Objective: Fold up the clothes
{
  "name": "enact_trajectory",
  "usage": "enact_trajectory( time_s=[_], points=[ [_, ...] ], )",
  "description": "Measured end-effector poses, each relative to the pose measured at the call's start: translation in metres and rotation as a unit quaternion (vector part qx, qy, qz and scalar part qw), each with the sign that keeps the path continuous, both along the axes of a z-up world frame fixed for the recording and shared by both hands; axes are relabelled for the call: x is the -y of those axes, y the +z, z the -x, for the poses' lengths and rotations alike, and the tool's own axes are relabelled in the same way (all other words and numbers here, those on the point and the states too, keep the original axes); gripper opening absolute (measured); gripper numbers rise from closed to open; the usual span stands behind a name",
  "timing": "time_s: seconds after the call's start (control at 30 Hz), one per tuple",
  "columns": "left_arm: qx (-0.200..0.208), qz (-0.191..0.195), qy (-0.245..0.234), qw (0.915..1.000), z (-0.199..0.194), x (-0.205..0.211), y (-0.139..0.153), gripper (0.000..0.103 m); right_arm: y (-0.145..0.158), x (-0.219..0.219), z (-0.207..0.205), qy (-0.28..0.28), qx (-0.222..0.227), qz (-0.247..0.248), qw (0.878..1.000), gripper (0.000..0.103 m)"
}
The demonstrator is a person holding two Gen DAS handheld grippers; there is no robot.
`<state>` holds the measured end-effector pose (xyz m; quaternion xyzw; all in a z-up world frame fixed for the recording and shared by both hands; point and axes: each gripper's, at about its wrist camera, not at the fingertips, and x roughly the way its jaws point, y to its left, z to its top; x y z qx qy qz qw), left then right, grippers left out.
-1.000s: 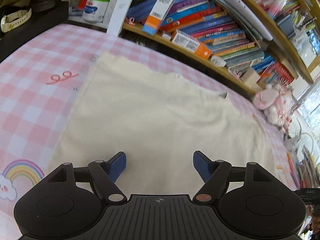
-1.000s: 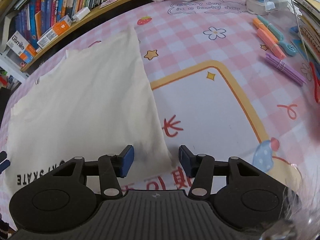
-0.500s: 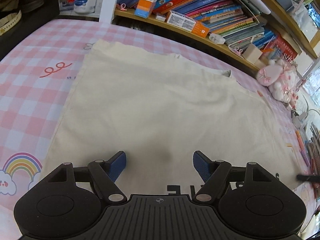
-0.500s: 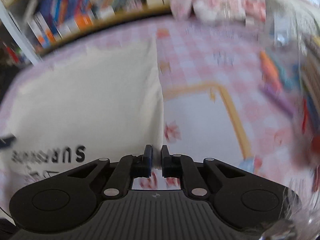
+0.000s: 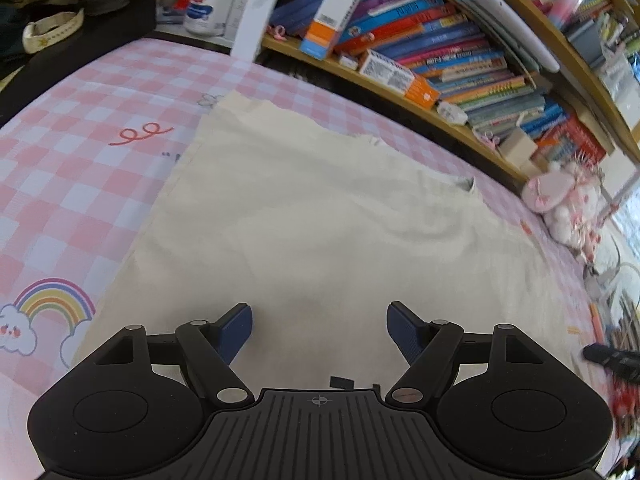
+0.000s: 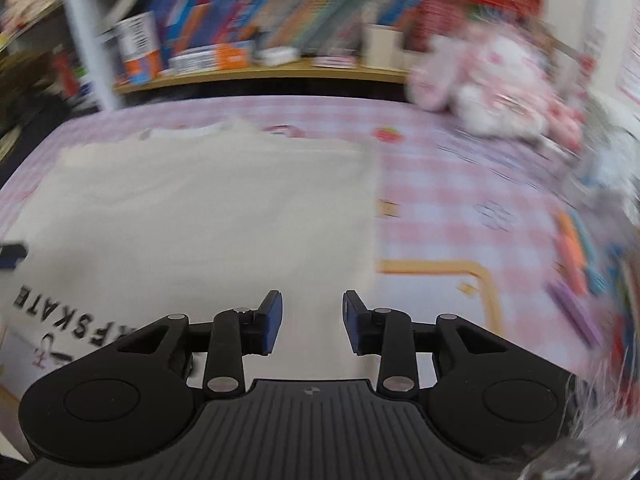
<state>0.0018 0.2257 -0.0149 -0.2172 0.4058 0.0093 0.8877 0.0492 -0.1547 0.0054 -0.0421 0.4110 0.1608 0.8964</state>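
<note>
Cream shirt (image 5: 304,232) lay flat on the pink checked table (image 5: 68,184), left gripper (image 5: 319,330) released above it, right gripper (image 6: 312,322) opening, nothing between its fingers (image 6: 271,322).

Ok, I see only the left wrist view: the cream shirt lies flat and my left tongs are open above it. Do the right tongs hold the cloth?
Observer: No. The right tongs are opening with nothing pinched between them; the cream shirt lies below them.
Operator: Is there print on the shirt? I see only a black scrap.
Observer: Yes, black letters ending in "SKATE" run along the near left part.
Operator: What lies beside the shirt's right edge?
Observer: A white panel with an orange border, printed on the pink checked mat.
</note>
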Motion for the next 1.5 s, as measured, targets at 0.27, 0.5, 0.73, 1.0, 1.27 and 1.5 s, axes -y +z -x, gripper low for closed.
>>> enact_trajectory(
  time_s=[0.27, 0.5, 0.73, 1.0, 1.27, 1.5],
  points=[
    [0.010, 0.004, 0.032, 0.9994, 0.027, -0.005, 0.014, 0.076, -0.026, -0.044, 0.013, 0.085, -0.025, 0.056, 0.995, 0.043],
    [0.010, 0.014, 0.090, 0.9958, 0.062, -0.019, 0.018, 0.076, -0.035, -0.044, 0.017, 0.097, -0.032, 0.064, 0.993, 0.056],
    [0.001, 0.070, 0.205, 0.9762, 0.093, -0.045, 0.008, 0.077, -0.038, -0.035, 0.012, 0.086, -0.041, 0.050, 0.994, 0.072],
    [0.008, 0.193, 0.300, 0.9342, 0.122, -0.066, -0.014, 0.077, -0.043, -0.030, 0.013, 0.082, -0.029, 0.041, 0.995, 0.084],
    [0.012, 0.260, 0.348, 0.9007, 0.125, -0.068, -0.032, 0.076, -0.047, -0.027, 0.012, 0.064, -0.020, 0.044, 0.997, 0.103],
    [0.014, 0.282, 0.363, 0.8882, 0.125, -0.068, -0.040, 0.076, -0.049, -0.025, 0.009, 0.065, -0.024, 0.039, 0.997, 0.103]
  ],
)
